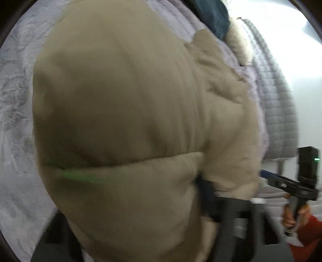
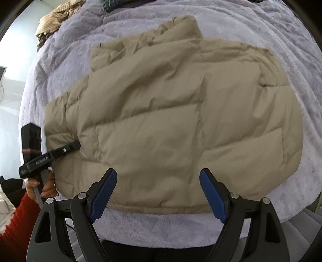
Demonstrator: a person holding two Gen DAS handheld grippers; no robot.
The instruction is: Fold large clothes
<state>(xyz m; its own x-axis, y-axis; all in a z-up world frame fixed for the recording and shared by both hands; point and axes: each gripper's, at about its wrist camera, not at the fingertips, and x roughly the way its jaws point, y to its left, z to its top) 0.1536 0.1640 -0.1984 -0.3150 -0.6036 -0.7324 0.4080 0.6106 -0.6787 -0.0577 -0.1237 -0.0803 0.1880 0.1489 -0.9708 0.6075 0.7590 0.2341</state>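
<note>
Where the right wrist view begins at its left edge, a red sleeve (image 2: pixel 18 217) leads to the left hand (image 2: pixel 43 186), which is wrapped around the handle of the left gripper (image 2: pixel 70 146). That gripper reaches in level from the left, and its one visible black finger lies on the cuff end of the near sleeve of the beige puffer jacket (image 2: pixel 171 121). The second finger is hidden, and the left wrist view is blurred and almost filled with beige fabric, so the jaws may be closed on the sleeve, but neither view can confirm a grip. The jacket lies flat and spread out on a pale lilac fleece blanket (image 2: pixel 301 60), with its collar (image 2: pixel 181 26) at the far side and its hem at the near edge. A brown knitted cloth (image 2: pixel 54 18) lies bunched at the far left corner of the blanket, well apart from the jacket. Over the centre of the hem hangs the right gripper (image 2: pixel 158 175), pointing steeply down, with its jaws spread wide. Its blue pads (image 2: pixel 102 193) stand one to each side above the hem, with only the flat jacket showing in the gap, and they hold nothing. To the right of the jacket, bare blanket runs to the edge of the view.
</note>
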